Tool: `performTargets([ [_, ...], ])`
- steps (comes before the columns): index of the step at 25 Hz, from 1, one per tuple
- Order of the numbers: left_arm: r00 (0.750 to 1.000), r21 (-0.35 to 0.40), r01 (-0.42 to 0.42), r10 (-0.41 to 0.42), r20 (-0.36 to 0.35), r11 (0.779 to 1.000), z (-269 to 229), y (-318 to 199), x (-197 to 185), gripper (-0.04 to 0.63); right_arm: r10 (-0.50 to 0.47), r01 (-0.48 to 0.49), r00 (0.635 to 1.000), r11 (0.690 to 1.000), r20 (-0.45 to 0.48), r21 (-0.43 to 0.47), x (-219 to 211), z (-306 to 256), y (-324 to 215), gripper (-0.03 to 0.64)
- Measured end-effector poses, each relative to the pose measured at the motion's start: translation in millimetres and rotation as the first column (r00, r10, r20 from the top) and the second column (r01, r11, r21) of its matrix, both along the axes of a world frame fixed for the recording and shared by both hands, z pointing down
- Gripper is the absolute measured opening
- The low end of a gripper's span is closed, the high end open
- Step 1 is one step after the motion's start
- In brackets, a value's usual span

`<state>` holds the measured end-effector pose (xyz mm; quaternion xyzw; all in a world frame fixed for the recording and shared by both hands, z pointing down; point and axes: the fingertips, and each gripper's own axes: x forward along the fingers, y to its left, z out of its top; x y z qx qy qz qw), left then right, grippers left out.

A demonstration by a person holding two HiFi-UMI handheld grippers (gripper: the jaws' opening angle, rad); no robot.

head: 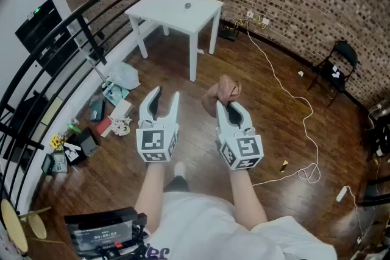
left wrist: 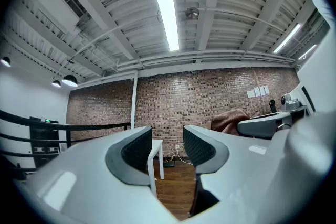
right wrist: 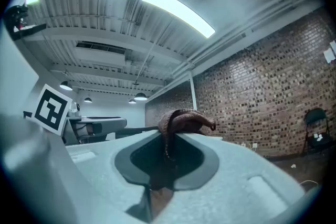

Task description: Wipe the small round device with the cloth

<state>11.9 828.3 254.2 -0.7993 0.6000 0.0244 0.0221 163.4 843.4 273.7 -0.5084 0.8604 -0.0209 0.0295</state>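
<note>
A small dark round device (head: 187, 6) lies on a white table (head: 158, 9) far ahead of both grippers. My right gripper (head: 231, 105) is shut on a brown cloth (head: 224, 93), which bunches above its fingertips; in the right gripper view the cloth (right wrist: 184, 119) is pinched between the jaws of the right gripper (right wrist: 170, 136). My left gripper (head: 166, 93) is held level beside it, jaws a little apart and empty. Through the gap of the left gripper (left wrist: 167, 139) shows a corner of the table (left wrist: 156, 147).
A black railing (head: 91, 15) curves along the left, with boxes and clutter (head: 103, 119) on the wood floor below it. A white cable (head: 286, 88) trails across the floor to the right. A black chair (head: 338, 64) stands by the brick wall.
</note>
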Motion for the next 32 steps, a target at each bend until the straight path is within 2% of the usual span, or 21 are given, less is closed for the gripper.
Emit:
performTargets([
  [3,0.999,0.037,-0.041,0.040,0.010,0.998,-18,-39,-1,0.209,0.045,-0.045,0.999,0.998,0.006,0.042,-2,-18,-36,0.041],
  [6,0.997,0.053,-0.078,0.076,0.026,0.996,-21,-86,-19,0.209,0.061,-0.061,0.998,0.996,0.003,0.061,-28,-29,-79,0.041],
  [12,0.997,0.034,-0.081,0.081,0.020,0.996,-9,-149,-70,0.209,0.027,-0.026,0.999,0.999,-0.021,0.046,-93,-21,-138,0.041],
  [17,0.996,-0.002,-0.090,0.090,-0.014,0.996,0,-190,-91,0.209,0.022,-0.021,0.999,0.999,-0.042,0.024,-117,-13,-175,0.041],
  [22,0.996,-0.017,-0.091,0.091,-0.024,0.996,9,-238,-103,0.209,0.036,-0.035,0.999,0.999,-0.039,0.023,-118,-6,-220,0.041],
  [25,0.994,-0.040,-0.111,0.111,-0.020,0.993,22,-271,-95,0.209,0.047,-0.047,0.999,0.999,-0.025,0.008,-108,3,-255,0.041],
  [32,0.994,-0.053,-0.108,0.109,0.001,0.993,34,-379,-82,0.209,0.021,-0.021,1.000,0.999,0.007,0.024,-95,9,-371,0.041],
])
